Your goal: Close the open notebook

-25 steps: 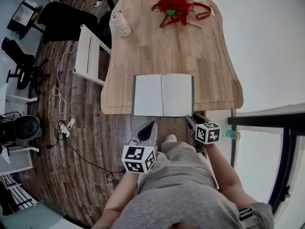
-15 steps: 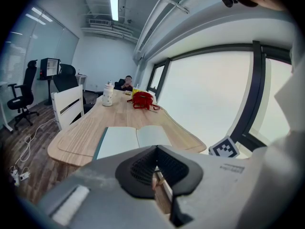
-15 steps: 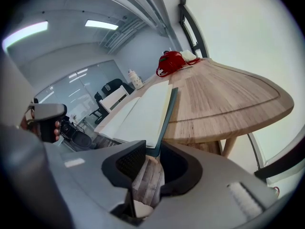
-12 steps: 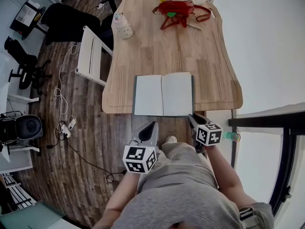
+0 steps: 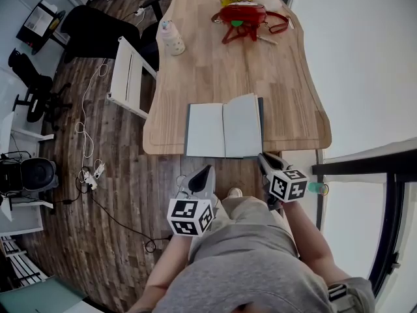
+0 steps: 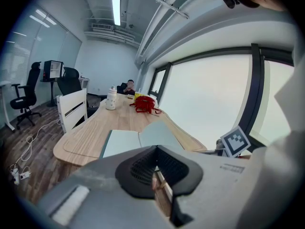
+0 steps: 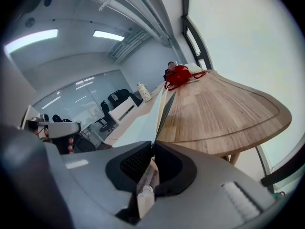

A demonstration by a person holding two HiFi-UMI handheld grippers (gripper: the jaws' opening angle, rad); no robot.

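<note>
Notebook (image 5: 225, 130) is lying open right in front of the right gripper (image 5: 262, 158), at the near edge of the wooden table (image 5: 273, 77). Its right half is tipped up off the wood while the left half lies flat. That gripper's jaws have just been closing and they're now pinched on the notebook's near right corner, so the lifted cover and pages run up and away from between the pads. Left gripper (image 5: 207, 170) hangs off the table just short of the notebook's left half, not touching it, with its jaws pressed together and nothing in them. Way past both grippers, at the far end of the table, there's a red bag (image 5: 242, 12). A pale bottle (image 5: 172, 38) stands off to the far left, with a white chair (image 5: 130, 77) beside that edge.
</note>
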